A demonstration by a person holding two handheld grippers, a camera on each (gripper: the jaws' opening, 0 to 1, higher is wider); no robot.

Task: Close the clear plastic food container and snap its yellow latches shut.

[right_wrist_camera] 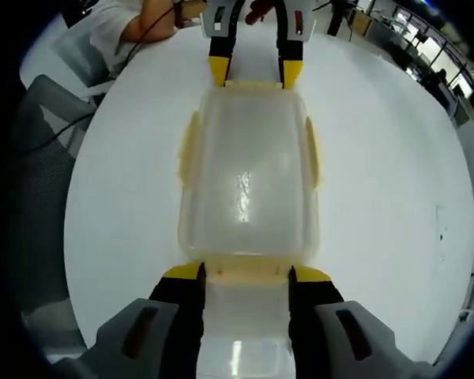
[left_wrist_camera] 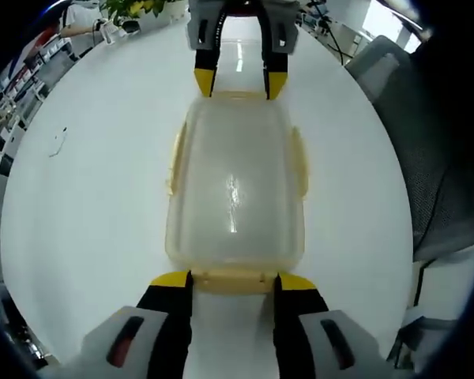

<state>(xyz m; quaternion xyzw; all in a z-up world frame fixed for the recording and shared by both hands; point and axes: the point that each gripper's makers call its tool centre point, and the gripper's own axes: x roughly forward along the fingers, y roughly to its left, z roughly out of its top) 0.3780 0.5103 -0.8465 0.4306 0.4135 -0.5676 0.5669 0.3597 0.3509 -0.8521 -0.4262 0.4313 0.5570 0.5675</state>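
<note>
With the lid already seated on the clear plastic food container (left_wrist_camera: 235, 193), the work in hand looks to be the two end latches. In the left gripper view, the left gripper (left_wrist_camera: 233, 278) has its yellow-tipped jaws spread about as wide as the near end latch (left_wrist_camera: 234, 279), one tip at each end of it, gripping nothing. The right gripper (right_wrist_camera: 246, 272) stands the same way in its own view, jaws apart and bracketing the latch (right_wrist_camera: 249, 273) at the opposite end; each gripper also appears at the far end of the other's view. Whether any latch is fully snapped I cannot tell. The side latches (left_wrist_camera: 299, 162) lie along the long walls, apparently down. Judgement: press both ends together so the box cannot slide, push each flap down and inward toward the wall rather than along the table, and keep the tips square on the flap; a skewed push could skate the smooth box. The container sits flat near the middle of a glossy white round table (left_wrist_camera: 87, 205), which reflects ceiling light. Beyond the rim are a grey mesh chair (left_wrist_camera: 442, 174), a seated person's arm (right_wrist_camera: 154, 20), a green plant (left_wrist_camera: 138, 8) and office desks.
</note>
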